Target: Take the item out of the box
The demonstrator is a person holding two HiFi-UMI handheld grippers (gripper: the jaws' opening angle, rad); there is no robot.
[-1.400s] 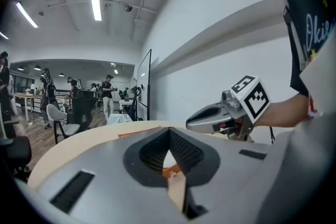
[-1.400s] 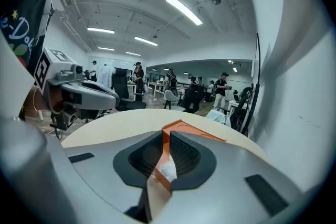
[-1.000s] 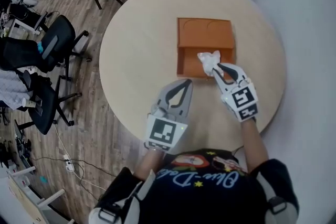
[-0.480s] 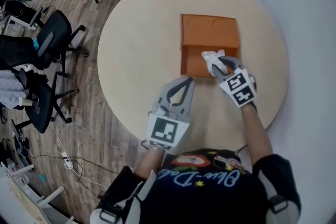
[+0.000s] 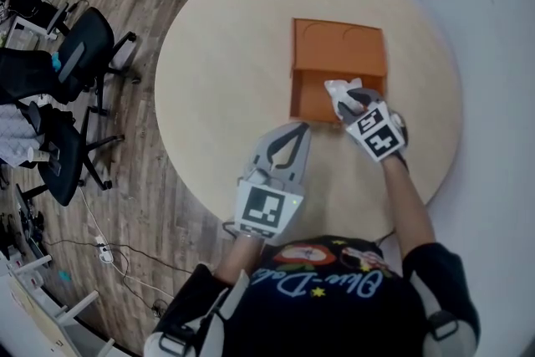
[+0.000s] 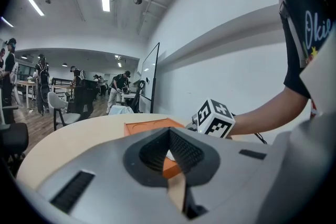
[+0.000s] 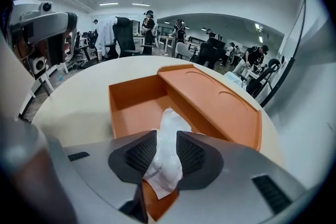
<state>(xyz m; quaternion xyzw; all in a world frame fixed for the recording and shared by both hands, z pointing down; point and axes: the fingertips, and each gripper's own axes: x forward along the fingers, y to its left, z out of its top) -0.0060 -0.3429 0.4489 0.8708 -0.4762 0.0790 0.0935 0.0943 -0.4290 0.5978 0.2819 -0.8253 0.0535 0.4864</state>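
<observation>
Reaching down into the orange box (image 5: pixel 295 92), the right gripper (image 5: pixel 353 100) is pointing its tips at the near right corner of the box. Its jaws have just been opening and are now standing wide apart. A white crumpled wad (image 5: pixel 337 88) is sitting between them. In the right gripper view (image 7: pixel 167 136) the wad (image 7: pixel 169 122) is filling the gap between the two dark pads and is poking up past their tips, but the pads are not squeezing it. The wad is resting inside the box (image 7: pixel 131 94), near its front wall.

The flat lid (image 5: pixel 338 42) of the box is lying open on the far side of the box, joined to it.

The left gripper (image 5: pixel 297 130) is hanging just off the near left corner of the box, not touching it. Its jaws are closed, tips together, and it is holding nothing; the left gripper view (image 6: pixel 169 131) shows only a bit of the box through them.

The box is sitting on a round table (image 5: pixel 226 71).
</observation>
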